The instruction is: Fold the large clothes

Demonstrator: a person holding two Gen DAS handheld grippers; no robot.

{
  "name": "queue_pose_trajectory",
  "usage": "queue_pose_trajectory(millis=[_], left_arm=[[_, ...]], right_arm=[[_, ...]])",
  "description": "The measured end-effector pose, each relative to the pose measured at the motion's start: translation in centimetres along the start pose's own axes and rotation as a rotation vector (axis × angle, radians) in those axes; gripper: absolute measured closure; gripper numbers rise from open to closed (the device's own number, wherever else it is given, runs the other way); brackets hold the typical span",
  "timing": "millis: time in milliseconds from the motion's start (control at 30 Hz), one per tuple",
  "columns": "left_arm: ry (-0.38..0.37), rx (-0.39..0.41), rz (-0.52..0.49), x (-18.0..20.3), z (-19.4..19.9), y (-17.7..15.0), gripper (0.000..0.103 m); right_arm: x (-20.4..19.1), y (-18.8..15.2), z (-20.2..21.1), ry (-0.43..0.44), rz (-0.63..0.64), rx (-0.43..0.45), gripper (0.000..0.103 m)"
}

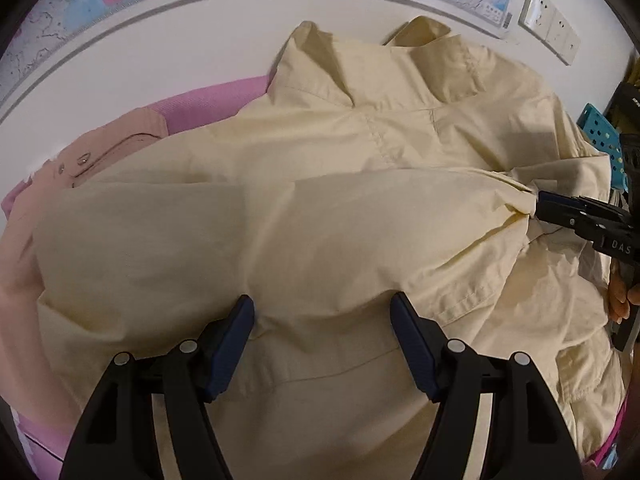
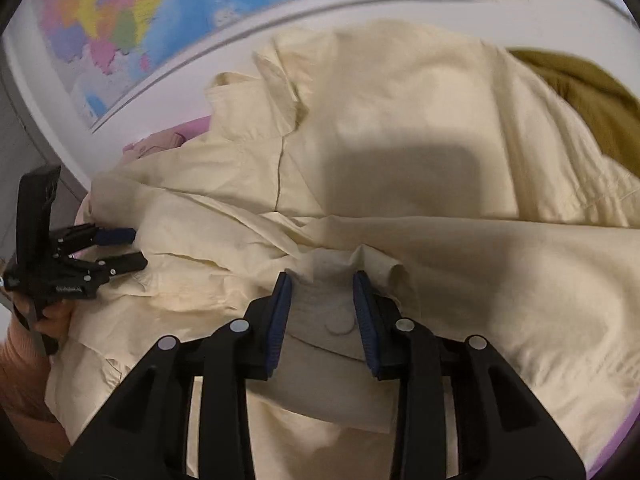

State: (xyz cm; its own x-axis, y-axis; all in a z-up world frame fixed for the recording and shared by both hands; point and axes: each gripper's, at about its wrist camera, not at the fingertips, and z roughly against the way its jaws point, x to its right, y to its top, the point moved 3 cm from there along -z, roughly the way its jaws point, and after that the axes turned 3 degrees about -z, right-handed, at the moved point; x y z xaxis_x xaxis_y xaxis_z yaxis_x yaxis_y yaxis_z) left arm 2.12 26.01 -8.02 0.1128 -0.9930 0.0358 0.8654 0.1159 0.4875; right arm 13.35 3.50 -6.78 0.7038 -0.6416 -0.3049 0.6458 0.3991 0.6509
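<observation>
A large pale yellow shirt (image 1: 312, 208) lies spread over a pink bed, collar toward the wall. It fills the right wrist view (image 2: 400, 160) too. My left gripper (image 1: 322, 304) is open, its fingers wide apart just above the shirt's lower body. It also shows in the right wrist view (image 2: 134, 246), open at the shirt's left edge. My right gripper (image 2: 322, 280) has its jaws partly closed around a bunched cuff of the shirt with a button. In the left wrist view (image 1: 538, 204) its tip pinches gathered fabric at the shirt's right side.
A peach garment (image 1: 80, 160) with snap buttons lies left of the shirt on the pink bedding (image 1: 208, 100). An olive garment (image 2: 592, 96) lies at the far right. A turquoise perforated basket (image 1: 604, 132) stands by the wall, which carries maps (image 2: 120, 20) and sockets (image 1: 548, 20).
</observation>
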Motion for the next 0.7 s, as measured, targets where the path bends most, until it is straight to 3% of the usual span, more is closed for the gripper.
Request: queue_pose_trajectory(millis=[100,233,333,400,467,533,600,700], left_arm=[[0.010,0.019,-0.016,0.3,0.5,-0.2,0.034],[-0.030,0.075,-0.035,0.8,3.0,-1.1,0.034],[-0.074,0.080,-0.079,1.8,3.8,-1.8,0.034],[-0.054,0.042,-0.098,2.2,2.8,-2.2,0.033],[-0.048,0.023,-0.080,2.2,2.0,-2.1,0.033],[-0.044,0.041,-0.074,1.8,2.5,-2.2,0.033],[-0.043,0.069,-0.067,1.8,3.6,-2.5,0.033],[-0.058,0.104,-0.072,1.9,5.4,-3.4,0.033]], right_arm=[[-0.7,-0.3,2.0,-0.014,0.031,0.038,0.065],[-2.4,-1.1,4.5,0.056,0.093,0.066,0.065],[-3.3,-2.4,3.5,0.089,0.129,-0.006,0.067],[-2.8,-3.1,1.6,0.044,0.132,-0.064,0.067],[-1.6,-3.5,0.2,0.077,0.062,-0.090,0.067],[-1.5,-3.4,0.8,0.090,0.026,-0.061,0.066],[-1.9,-3.7,2.0,0.084,0.031,-0.024,0.056],[-2.8,-4.8,3.9,0.128,0.051,0.009,0.056]])
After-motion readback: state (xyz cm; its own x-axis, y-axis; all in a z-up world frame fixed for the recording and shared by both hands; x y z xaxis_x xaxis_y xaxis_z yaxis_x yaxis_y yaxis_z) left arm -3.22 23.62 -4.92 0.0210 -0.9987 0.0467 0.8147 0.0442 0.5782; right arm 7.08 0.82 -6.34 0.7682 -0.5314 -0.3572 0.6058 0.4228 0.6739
